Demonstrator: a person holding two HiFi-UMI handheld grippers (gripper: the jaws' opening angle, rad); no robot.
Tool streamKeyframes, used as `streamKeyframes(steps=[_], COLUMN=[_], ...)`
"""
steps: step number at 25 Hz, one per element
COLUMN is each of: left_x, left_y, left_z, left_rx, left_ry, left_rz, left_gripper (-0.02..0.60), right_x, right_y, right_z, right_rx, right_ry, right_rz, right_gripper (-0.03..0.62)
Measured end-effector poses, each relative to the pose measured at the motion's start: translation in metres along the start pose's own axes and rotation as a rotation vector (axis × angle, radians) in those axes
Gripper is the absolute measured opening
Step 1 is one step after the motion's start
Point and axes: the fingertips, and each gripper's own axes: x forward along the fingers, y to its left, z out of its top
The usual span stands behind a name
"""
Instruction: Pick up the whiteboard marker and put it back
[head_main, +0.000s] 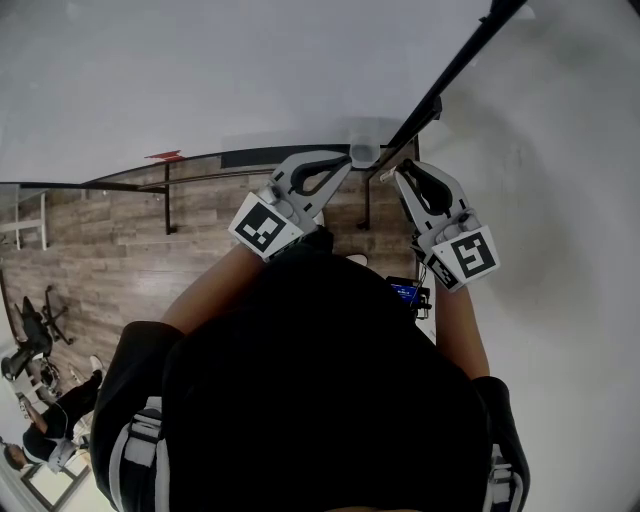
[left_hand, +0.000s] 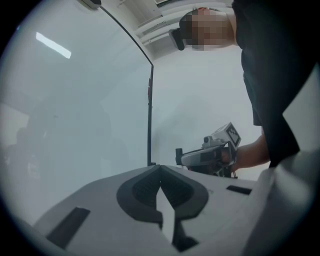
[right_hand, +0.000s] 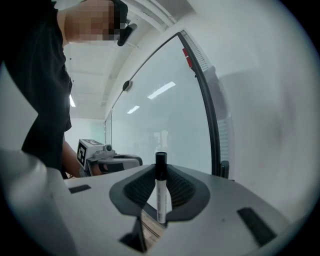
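The white-barrelled, black-capped whiteboard marker (right_hand: 161, 195) is already in hand. The right gripper (right_hand: 161, 169) has its jaws closed on the barrel, which is pinched between the two dark ribbed pads (right_hand: 182, 190). In the right gripper view the marker's long axis runs straight up the middle of the jaws, with the black cap uppermost and poking past the jaw tips and the white end down near the throat. The left gripper (left_hand: 160, 169) is empty: its jaws are drawn together so the tips meet, leaving only a narrow wedge of gap behind them with nothing in it. In the head view the two grippers are held up side by side, near one another, pointing towards the large pale whiteboard (right_hand: 165, 100) and its dark frame bar (head_main: 455, 65). The right gripper is just beside that bar and the left one is a little further to the left. A small pale grey cup-like fitting (head_main: 365, 153) sits at the frame, just beyond and between the two sets of tips. It may be where the marker belongs, though I cannot tell for sure. The pick-up looks done and the putting back remains, which falls to the right gripper as the one holding the marker. That move would turn on lining the marker's axis up with its resting place before the jaws part.
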Motion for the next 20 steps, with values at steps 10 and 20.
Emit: streamKeyframes(steps=[10, 20], left_x=[0.0, 0.001], left_y=[0.006, 0.014], left_z=[0.001, 0.003], left_rx=[-0.014, -0.002], left_ry=[-0.007, -0.028], left_rz=[0.004, 0.002], left_gripper=[0.003, 0.003], right_x=[0.009, 0.029], right_y=[-0.002, -0.016], right_z=[0.007, -0.002], right_rx=[-0.004, -0.008], right_ry=[-0.009, -0.019], right_rz=[-0.002, -0.04], right_gripper=[0.063, 0.064])
